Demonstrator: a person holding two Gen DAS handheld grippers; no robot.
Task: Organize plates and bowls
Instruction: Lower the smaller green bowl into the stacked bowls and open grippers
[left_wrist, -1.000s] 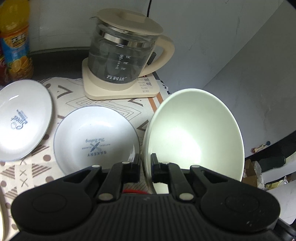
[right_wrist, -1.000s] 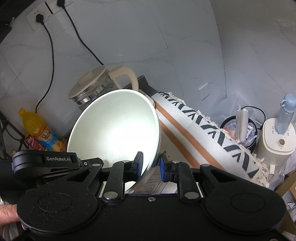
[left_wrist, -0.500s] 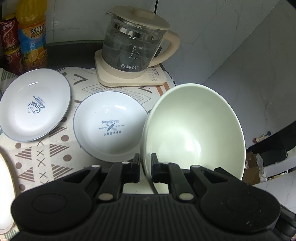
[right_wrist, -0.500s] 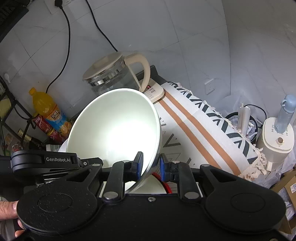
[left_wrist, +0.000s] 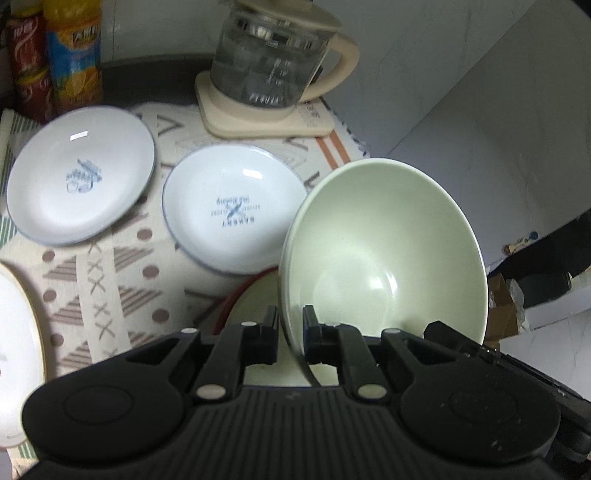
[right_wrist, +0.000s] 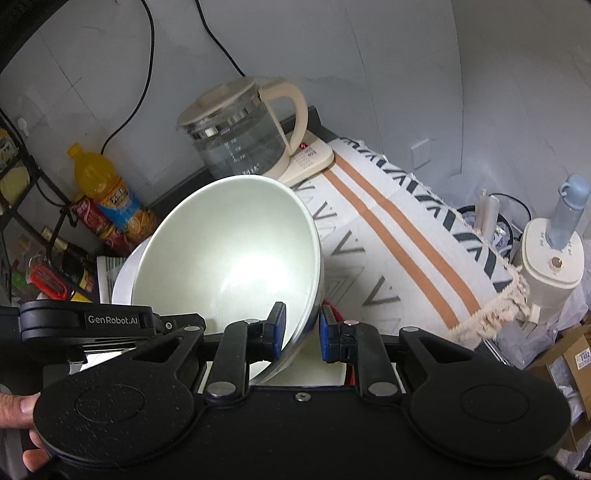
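Both grippers have lowered the pale green bowl (left_wrist: 384, 251) toward the red-rimmed dish (left_wrist: 251, 295) beneath, left gripper (left_wrist: 290, 325) and right gripper (right_wrist: 302, 328) each clenched on its rim, so uneven release could tip it clattering sideways.

Kettle (left_wrist: 273, 70), bottles (left_wrist: 74, 55) block rear; two plates (left_wrist: 232, 206) crowd cloth.

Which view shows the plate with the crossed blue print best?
Left wrist: the printed plate lies face-up and nearly whole beside the pale green bowl. In the right wrist view, the bowl hides it.
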